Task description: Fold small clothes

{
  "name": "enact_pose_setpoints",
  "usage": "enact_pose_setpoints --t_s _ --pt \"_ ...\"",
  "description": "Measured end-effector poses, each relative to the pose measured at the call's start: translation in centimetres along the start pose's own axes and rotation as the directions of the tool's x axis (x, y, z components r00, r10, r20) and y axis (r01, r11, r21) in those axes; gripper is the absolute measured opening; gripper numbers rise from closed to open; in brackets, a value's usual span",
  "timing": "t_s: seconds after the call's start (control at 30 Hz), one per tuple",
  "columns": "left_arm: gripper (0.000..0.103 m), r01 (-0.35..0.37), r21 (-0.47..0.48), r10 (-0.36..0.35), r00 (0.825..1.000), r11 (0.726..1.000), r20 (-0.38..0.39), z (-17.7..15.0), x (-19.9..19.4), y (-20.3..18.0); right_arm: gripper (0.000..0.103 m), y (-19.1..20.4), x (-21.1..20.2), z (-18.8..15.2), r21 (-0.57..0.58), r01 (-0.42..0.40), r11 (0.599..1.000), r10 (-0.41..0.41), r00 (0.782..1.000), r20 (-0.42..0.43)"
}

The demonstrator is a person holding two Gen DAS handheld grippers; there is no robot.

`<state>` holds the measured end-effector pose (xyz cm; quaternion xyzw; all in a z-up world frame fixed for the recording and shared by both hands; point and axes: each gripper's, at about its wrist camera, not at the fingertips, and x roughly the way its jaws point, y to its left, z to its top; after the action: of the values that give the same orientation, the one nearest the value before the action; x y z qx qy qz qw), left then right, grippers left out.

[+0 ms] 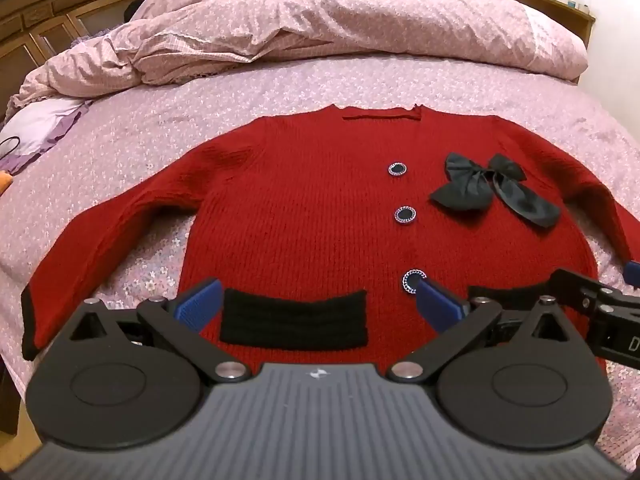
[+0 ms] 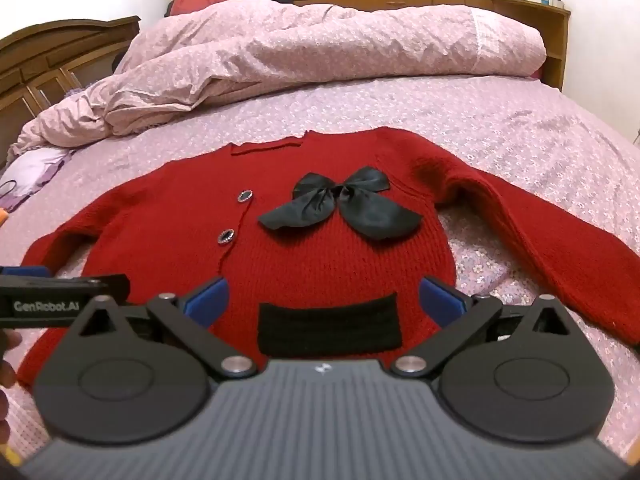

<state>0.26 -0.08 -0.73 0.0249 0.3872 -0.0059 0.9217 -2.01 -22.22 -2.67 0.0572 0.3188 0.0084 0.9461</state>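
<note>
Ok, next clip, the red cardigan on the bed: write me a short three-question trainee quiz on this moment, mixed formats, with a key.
1. True or false: the red cardigan lies spread flat on the bed with both sleeves out to the sides.
2. Multiple choice: where does the black bow sit? A) on the cardigan's chest, B) on the pink duvet, C) in a claw.
3. Fill in: the left claw and the right claw are both ___, each with a black pocket showing between its blue fingers.

Key: 1 true; 2 A; 3 open.
</note>
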Motion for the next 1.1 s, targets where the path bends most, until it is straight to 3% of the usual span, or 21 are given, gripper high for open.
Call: enact_pose_setpoints --t_s 1.1 --pt "0.103 -0.010 -0.021 0.009 1.000 1.000 -0.023 0.21 0.60 0.37 0.103 -0.30 0.65 -0.07 0.019 0.011 1.000 -0.010 1.000 -0.029"
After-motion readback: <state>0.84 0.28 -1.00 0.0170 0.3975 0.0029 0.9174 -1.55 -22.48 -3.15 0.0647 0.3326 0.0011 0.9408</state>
